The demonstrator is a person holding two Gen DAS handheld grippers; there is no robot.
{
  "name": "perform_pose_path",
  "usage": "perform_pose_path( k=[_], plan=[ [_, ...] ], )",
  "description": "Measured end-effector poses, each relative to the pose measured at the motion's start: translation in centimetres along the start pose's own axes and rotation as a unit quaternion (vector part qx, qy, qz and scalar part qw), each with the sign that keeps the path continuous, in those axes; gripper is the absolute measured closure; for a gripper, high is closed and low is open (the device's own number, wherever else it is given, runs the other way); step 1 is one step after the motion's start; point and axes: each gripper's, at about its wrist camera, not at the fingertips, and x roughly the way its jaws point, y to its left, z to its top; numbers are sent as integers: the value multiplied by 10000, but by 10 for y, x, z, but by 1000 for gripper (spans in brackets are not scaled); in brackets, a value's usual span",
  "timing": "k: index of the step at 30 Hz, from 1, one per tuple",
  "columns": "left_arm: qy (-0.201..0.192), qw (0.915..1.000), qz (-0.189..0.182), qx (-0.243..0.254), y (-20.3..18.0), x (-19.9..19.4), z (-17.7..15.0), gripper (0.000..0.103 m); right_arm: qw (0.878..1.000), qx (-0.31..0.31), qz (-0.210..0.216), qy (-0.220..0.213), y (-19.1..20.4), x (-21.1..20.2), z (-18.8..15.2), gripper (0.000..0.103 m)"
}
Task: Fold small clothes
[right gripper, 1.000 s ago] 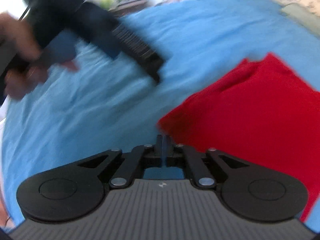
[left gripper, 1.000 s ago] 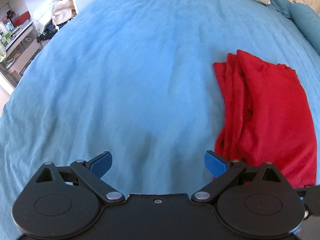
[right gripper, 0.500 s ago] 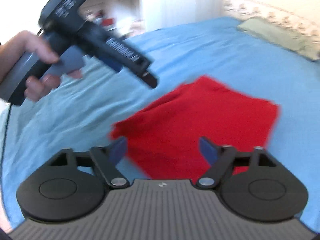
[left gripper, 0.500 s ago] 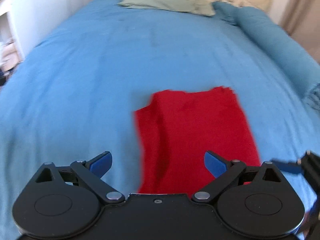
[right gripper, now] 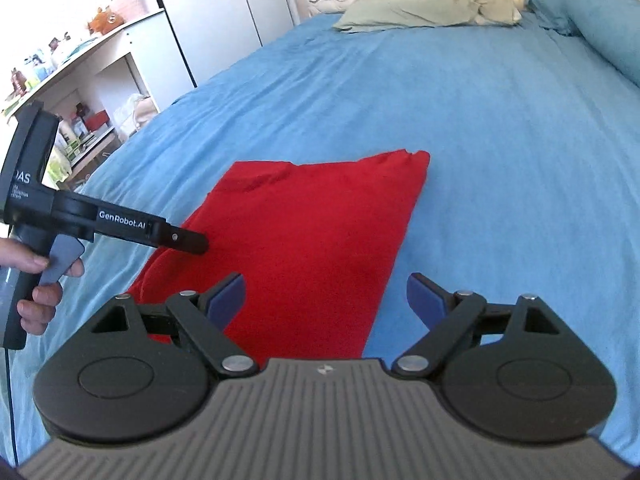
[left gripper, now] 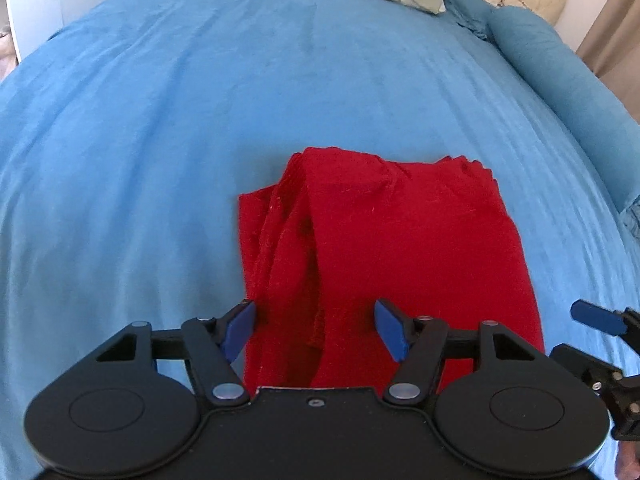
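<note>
- I have the red garment (left gripper: pixel 392 248) lying folded lengthwise on the blue bedspread (left gripper: pixel 160 140), its near end right under both tools.
- My left gripper (left gripper: pixel 316 326) hangs over the near left corner, fingers apart, gripping nothing.
- My right gripper (right gripper: pixel 326 296) straddles the near right edge, equally spread, probably lined up for the next fold.

Bedroom surroundings from my feeds.
I see a wide bed under a blue fabric bedspread (right gripper: pixel 500 128), a flat sage-green pillow (right gripper: pixel 428 10) at its head beside a blue bolster (left gripper: pixel 560 68), and cluttered white shelves (right gripper: pixel 100 80) alongside.
</note>
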Motion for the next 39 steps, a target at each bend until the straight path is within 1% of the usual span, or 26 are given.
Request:
perform_pose_path(
  k=[2,4,5,9,10,12,16,20,22,24,26,27,29,30,31,33,35,36,37,39],
  plan=[
    [-25,10000,23,73,-3,1,0,44,10000,26,-25,15,5,6,-1,0],
    [-32,9999,24,165,-6,-2,-2,60,10000,62,-42,30,4,9,-1,0],
    [-20,9998,-5,196,-7,-2,-2,65,10000,80,-43,32,5,9,-2,0],
    [93,9995,48,283,-11,5,-2,76,9999,95,-43,52,6,11,-3,0],
    [86,9996,52,270,-11,5,-1,82,9999,80,-47,57,7,12,-3,0],
    [43,9996,47,287,-11,2,-1,86,9999,45,-53,73,8,14,-1,0],
    [-169,9977,190,626,-19,-14,-5,88,10000,42,-49,30,9,13,2,0],
    [-398,9942,474,880,-21,-34,-16,89,10000,43,-31,-23,11,11,4,0],
    [-414,9935,595,881,-16,-32,-23,89,10000,51,-13,-48,11,10,4,0],
    [-346,9953,555,719,-8,-22,-25,88,10000,67,20,-17,11,13,3,0],
    [-279,9962,559,610,-5,-11,-22,82,10000,75,14,37,12,16,2,0],
    [-272,9964,586,553,-5,-9,-20,72,9999,81,6,59,12,17,1,0],
    [-388,9964,652,368,-4,-14,-19,51,9999,96,1,57,13,17,1,0],
    [-483,9958,711,317,-4,-18,-19,29,9999,101,6,34,14,15,1,0],
    [-588,9947,778,333,-4,-23,-20,16,9999,99,9,21,14,14,2,0],
    [-670,9928,897,428,-4,-26,-25,10,9999,67,-31,91,16,15,2,0],
    [-539,9937,887,432,2,-22,-26,10,9995,64,-55,309,16,22,0,0],
    [-469,9950,802,356,7,-20,-25,10,9990,114,-63,422,15,27,0,0],
    [-424,9968,625,251,12,-18,-25,10,9987,195,-43,474,13,30,-1,0],
    [-376,9993,66,-26,24,-12,-22,10,9978,417,119,492,8,33,0,0]
  ],
)
